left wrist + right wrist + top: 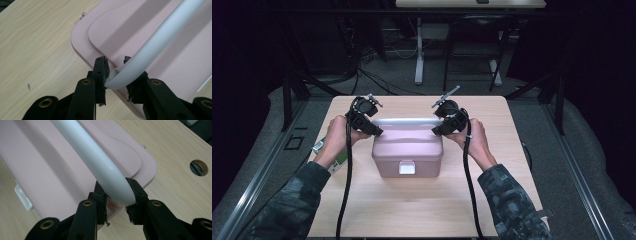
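Observation:
A pink plastic box (407, 150) with a white front latch (407, 168) stands in the middle of the wooden table (412, 210). Its white carrying handle (404, 121) arches over the lid. My left gripper (376, 131) is shut on the handle's left end (130, 71), and its pads press both sides of the curved bar. At the other side, my right gripper (437, 131) is shut on the handle's right end (117, 191). Below the bar, the pink lid (140, 32) (50, 170) lies closed.
A green and white carton (332, 159) lies at the table's left edge, partly under the left forearm. A round cable hole (199, 167) is cut in the tabletop to the right of the box. Behind the table are desk legs and cables on the floor.

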### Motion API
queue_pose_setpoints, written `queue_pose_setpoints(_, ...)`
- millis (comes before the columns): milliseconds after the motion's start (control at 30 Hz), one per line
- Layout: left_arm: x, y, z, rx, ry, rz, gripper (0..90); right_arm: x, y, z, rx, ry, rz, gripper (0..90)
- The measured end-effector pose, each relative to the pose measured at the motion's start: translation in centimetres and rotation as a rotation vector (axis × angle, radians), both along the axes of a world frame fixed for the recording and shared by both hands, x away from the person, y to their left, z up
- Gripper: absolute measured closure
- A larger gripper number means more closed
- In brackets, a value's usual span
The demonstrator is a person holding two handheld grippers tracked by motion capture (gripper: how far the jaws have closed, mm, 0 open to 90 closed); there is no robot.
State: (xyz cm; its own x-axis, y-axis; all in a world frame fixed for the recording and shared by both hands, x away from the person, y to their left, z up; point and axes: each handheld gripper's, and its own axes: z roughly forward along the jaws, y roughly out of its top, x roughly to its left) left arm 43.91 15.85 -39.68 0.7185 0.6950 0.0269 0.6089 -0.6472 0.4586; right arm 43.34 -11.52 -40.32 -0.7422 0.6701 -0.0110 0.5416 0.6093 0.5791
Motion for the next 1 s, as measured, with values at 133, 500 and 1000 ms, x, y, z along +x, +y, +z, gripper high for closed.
queue_pose_setpoints(133,-0.3,-0.8,0.0,0.007,0.007,-0.016,72.0,-0.5,-0.9,0.0,0.01,0.004,-0.006,71.9)
queue_pose_setpoints(500,-1.2,-2.3,0.1,0.01,0.014,-0.05,71.7,-2.1,-2.6,0.0,0.016,0.002,-0.011,71.9)
queue_pose_setpoints(1000,-3.1,-4.2,0.2,0.048,0.027,-0.13,71.9,-3.6,-4.4,0.0,0.035,0.007,-0.017,71.2)
